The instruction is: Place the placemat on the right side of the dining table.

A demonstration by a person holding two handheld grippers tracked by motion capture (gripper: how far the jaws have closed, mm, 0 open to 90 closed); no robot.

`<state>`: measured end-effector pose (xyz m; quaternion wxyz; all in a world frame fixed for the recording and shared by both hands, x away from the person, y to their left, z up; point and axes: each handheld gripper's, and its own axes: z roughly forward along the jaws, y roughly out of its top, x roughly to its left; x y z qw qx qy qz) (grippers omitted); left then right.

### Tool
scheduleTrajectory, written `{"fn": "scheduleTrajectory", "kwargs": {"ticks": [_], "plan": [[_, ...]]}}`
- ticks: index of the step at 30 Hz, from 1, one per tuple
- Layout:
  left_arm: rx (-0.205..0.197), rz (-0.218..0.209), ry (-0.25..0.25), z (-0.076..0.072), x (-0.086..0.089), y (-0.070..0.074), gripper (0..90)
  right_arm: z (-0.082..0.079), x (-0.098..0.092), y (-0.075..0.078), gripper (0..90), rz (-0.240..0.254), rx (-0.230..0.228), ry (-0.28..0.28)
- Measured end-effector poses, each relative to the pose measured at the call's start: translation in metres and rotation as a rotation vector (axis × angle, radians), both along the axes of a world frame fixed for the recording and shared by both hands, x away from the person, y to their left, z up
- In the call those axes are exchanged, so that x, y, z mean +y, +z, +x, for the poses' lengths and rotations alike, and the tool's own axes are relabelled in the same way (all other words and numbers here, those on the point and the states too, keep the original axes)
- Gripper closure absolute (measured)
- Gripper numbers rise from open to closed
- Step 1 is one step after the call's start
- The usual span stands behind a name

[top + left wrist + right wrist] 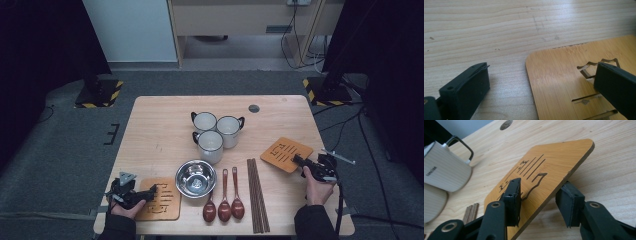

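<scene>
Wooden table (pixel 150 130), mug (pixel 445 170) lettering too blurred.

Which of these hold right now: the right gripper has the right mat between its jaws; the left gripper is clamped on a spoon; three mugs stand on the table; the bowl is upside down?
1. The right gripper has the right mat between its jaws. True; the mat is tilted, one jaw above it and one below.
2. The left gripper is clamped on a spoon. False; its jaws are open over the left mat.
3. Three mugs stand on the table. True.
4. The bowl is upside down. False; it sits upright.
</scene>
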<state>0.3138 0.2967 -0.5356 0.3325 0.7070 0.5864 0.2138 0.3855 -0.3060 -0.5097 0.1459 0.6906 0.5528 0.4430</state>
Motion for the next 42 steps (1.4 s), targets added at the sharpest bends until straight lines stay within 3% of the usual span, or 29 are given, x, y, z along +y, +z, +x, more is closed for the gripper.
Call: {"fn": "scheduleTrajectory", "kwargs": {"ticks": [17,24,28,29,31,35,38,42], "plan": [[0.000,0.000,0.000,0.000,0.000,0.000,0.0,0.006,-0.003,-0.012,48.6,-0.048,0.064,-0.005],[0.000,0.001,0.000,0.000,0.000,0.000,0.0,0.008,-0.001,-0.016,46.1,-0.098,0.110,0.003],[0.000,0.000,0.000,0.000,0.000,0.000,0.0,0.008,-0.001,-0.016,43.7,-0.128,0.114,0.001],[0.000,0.000,0.000,0.000,0.000,0.000,0.0,0.008,-0.001,-0.016,43.7,-0.128,0.114,0.001],[0.000,0.000,0.000,0.000,0.000,0.000,0.0,0.008,0.000,-0.016,39.9,-0.175,0.098,-0.006],[0.000,0.000,0.000,0.000,0.000,0.000,0.0,0.007,0.001,-0.016,36.0,-0.193,0.083,-0.001],[0.000,0.000,0.000,0.000,0.000,0.000,0.0,0.007,0.003,-0.016,31.4,-0.245,0.055,0.029],[0.000,0.000,0.000,0.000,0.000,0.000,0.0,0.006,0.005,-0.014,31.0,-0.246,0.024,0.060]]}}
